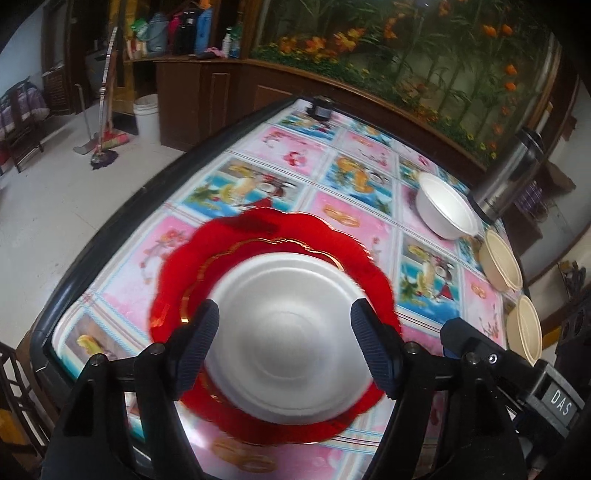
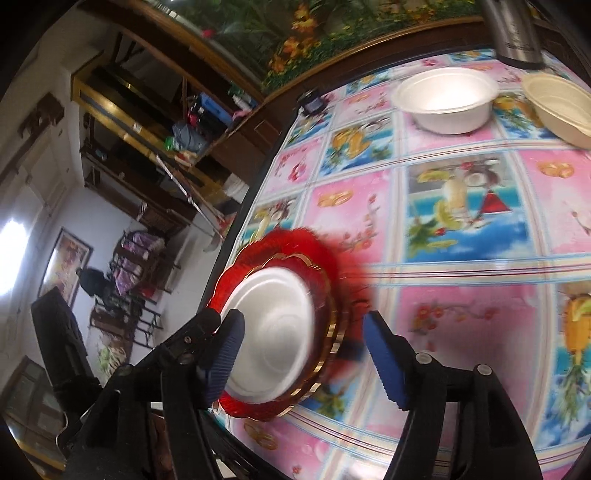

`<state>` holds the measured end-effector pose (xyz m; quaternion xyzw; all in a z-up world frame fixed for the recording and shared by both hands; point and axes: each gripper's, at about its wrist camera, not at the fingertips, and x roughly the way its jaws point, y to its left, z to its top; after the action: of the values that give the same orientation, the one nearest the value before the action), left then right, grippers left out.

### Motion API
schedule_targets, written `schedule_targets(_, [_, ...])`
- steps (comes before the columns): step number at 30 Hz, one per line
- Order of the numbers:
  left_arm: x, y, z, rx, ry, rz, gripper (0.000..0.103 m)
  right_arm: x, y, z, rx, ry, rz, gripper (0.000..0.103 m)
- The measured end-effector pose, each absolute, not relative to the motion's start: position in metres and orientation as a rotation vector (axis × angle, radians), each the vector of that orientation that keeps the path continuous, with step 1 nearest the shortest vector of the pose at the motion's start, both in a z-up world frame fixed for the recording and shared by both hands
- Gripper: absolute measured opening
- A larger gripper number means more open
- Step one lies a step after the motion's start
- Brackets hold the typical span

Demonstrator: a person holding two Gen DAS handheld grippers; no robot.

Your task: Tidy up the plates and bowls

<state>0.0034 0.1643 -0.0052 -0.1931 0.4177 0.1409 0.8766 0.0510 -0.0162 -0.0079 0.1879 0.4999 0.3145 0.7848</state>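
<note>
In the left wrist view, the left gripper [image 1: 284, 343] fills the lower middle of the frame with its jaws spread wide and nothing between the pads. Its two ribbed blue fingers [image 1: 197, 345] frame a white plate [image 1: 284, 332] without pressing on it. That white plate lies on top of a red scalloped plate with a gold rim line [image 1: 258, 236], and the stack rests on the table [image 1: 110, 192], which is covered by a pink and blue fruit-print cloth. The stack looks blurred.

In the right wrist view, the right gripper [image 2: 301, 363] sits at the lower middle, its jaws also standing wide and holding nothing. The white plate [image 2: 273, 332] on the red plate [image 2: 314, 240] appears at lower centre-left, near the table's dark edge [image 2: 236, 236]; the left blue finger [image 2: 221, 360] overlaps the stack's rim, though whether it touches cannot be told.

Only the left wrist view shows the other gripper's black body [image 1: 517, 369] at lower right, two cream bowls [image 1: 500, 260] [image 1: 524, 328] along the right edge, and a white bucket [image 1: 147, 116] and mop [image 1: 105, 147] on the floor at upper left. Both views show a white bowl [image 1: 447, 206] [image 2: 445, 99] and a steel flask [image 1: 509, 173] [image 2: 513, 33]. The right wrist view shows just one cream bowl [image 2: 561, 107] at upper right, plus chairs [image 2: 133, 266] and a framed picture [image 2: 64, 269] at left.
</note>
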Motion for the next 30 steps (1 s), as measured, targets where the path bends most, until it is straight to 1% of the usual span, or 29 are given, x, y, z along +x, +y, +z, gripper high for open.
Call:
schedule_targets(7, [0.039, 0.115, 0.001, -0.366, 0.933, 0.168, 0.074, 0.068, -0.085, -0.015, 0.568, 1.078, 0.608, 0.071])
schedule_targets(12, [0.071, 0.072, -0.004, -0.332, 0.992, 0.084, 0.075, 0.078, -0.133, -0.017, 0.640, 1.045, 0.534, 0.071])
schedule_targets(16, [0.097, 0.052, 0.000, -0.317, 0.991, 0.084, 0.075, 0.089, -0.158, -0.018, 0.684, 1.032, 0.501, 0.071])
schedule_targets(24, [0.166, 0.048, 0.007, -0.338, 0.980, 0.169, 0.075, 0.142, -0.177, -0.010, 0.769, 1.006, 0.494, 0.071])
schedule_targets(30, [0.227, 0.053, -0.004, -0.391, 1.017, 0.233, 0.074, 0.208, -0.171, -0.013, 0.809, 1.017, 0.468, 0.071])
